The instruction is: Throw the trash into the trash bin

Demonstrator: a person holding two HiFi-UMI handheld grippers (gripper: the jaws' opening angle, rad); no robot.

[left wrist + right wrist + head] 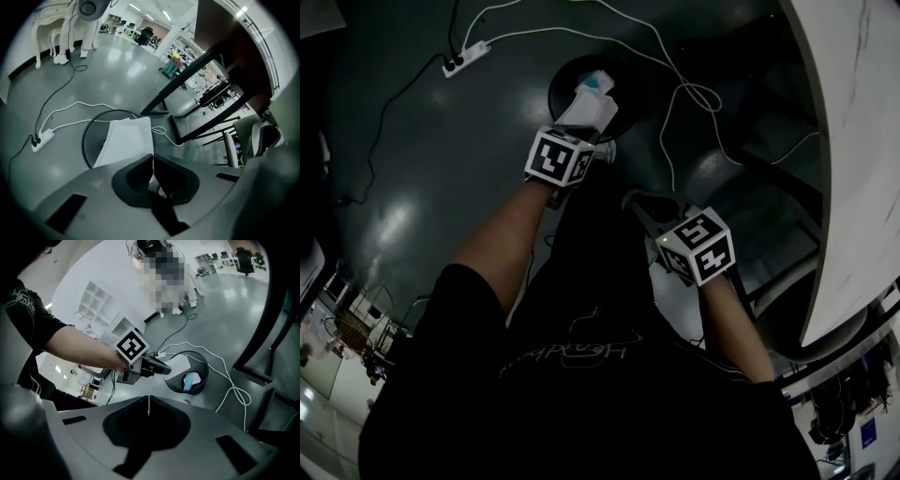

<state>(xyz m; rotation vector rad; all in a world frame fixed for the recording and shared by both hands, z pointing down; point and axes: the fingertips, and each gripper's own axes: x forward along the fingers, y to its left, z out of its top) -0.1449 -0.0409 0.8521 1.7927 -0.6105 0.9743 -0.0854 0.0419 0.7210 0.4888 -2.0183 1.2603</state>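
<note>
Okay: your right gripper [149,401] is closed with nothing in it. Your left gripper [153,157] is clamped on the edge of one white paper [124,140], which hangs over the bin [85,140]. The paper looks light and floppy; it probably tears easily and may drift when dropped. An edge pinch like this one should do. Count: two grippers, one paper, one bin, one blue-white scrap [191,380] inside it. Farther out, one power strip [43,138].

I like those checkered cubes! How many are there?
2. One cube is on the left gripper holding white paper; the other is on the right gripper, further right. None seems hidden.
</note>
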